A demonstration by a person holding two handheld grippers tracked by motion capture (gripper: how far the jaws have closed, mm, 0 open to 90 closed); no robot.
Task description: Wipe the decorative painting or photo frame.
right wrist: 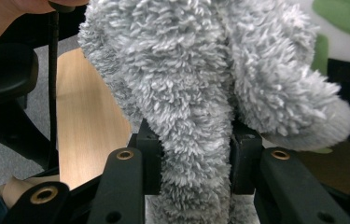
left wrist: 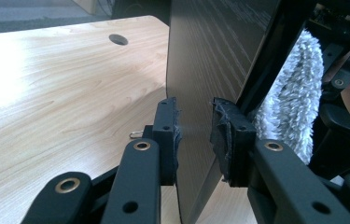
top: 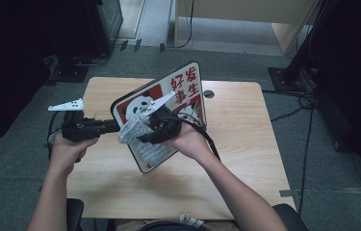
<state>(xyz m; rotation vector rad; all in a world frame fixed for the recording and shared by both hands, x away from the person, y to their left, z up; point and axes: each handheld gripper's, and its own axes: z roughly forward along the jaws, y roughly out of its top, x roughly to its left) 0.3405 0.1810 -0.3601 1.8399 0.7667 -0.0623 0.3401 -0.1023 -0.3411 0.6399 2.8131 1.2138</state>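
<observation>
The left tool (top: pixel 113 126) clamps the edge of the board (top: pixel 187 82), a stiff, light, smooth panel best held by its rim, tilted above the table (top: pixel 245 144), while the right tool (top: pixel 142 129) pinches the soft, squashy cloth (top: pixel 132 131) against its face.

Overhead view forward-down; two close jaw-level views, sharing the table (top: pixel 245 159).

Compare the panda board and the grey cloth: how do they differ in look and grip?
The panda board is rigid and flat, held tilted above the table; the grey cloth is soft, fluffy and bunched. The left hand-held gripper clamps the board's thin edge; the right hand-held gripper pinches the cloth's thick pile. Both are held off the table.
</observation>
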